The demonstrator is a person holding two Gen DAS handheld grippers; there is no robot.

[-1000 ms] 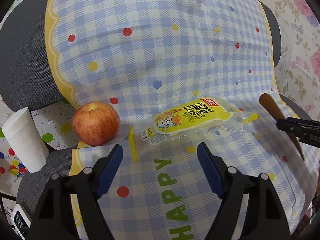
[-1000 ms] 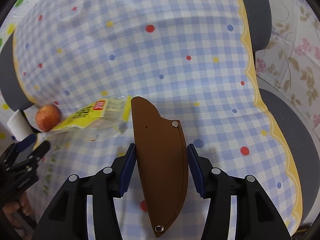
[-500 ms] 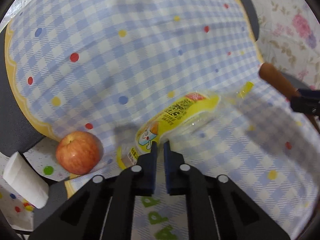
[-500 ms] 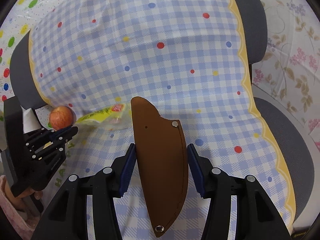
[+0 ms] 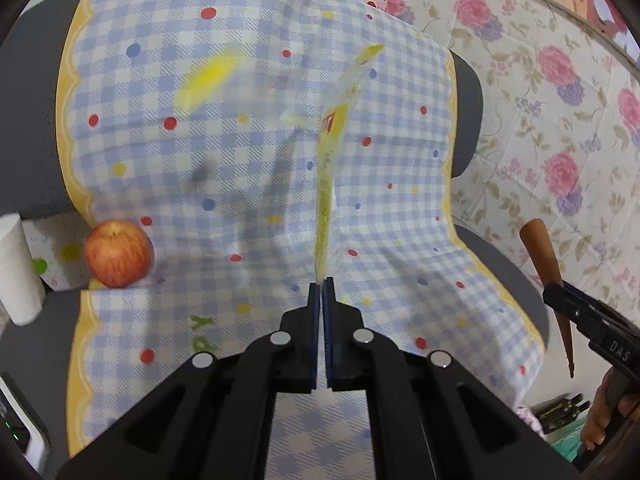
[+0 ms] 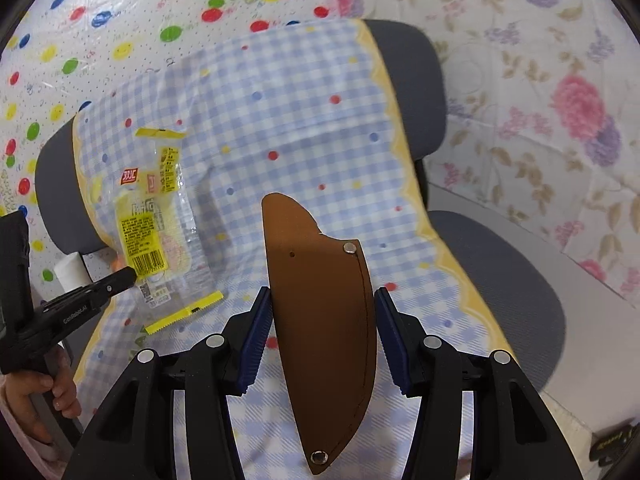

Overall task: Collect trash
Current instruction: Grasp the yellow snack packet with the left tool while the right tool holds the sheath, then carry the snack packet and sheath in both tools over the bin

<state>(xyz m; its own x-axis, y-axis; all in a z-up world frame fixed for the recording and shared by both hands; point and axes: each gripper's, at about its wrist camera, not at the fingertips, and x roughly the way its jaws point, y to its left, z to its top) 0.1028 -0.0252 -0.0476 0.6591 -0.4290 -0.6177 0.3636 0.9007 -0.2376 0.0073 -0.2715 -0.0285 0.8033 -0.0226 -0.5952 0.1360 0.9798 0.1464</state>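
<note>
My left gripper [image 5: 321, 286] is shut on a yellow and clear snack wrapper [image 5: 330, 168], which hangs edge-on above the checked cloth. In the right wrist view the wrapper [image 6: 154, 224] shows flat-on, pinched at its lower edge by the left gripper [image 6: 128, 274], lifted above the cloth. My right gripper [image 6: 320, 316] is shut on a brown leather knife sheath [image 6: 324, 316], held upright over the cloth. The sheath also shows at the right of the left wrist view [image 5: 548, 264].
A blue checked cloth [image 5: 200, 152] covers a grey office chair [image 6: 500, 264]. A red apple [image 5: 118, 254] sits at the cloth's left edge. A white paper roll [image 5: 16, 268] stands left of it. Floral wallpaper [image 5: 560, 120] is behind.
My left gripper closed on the wrapper and lifted it off the cloth; it now hangs upright. Both grippers have pulled back and up. The right gripper still holds the sheath.
</note>
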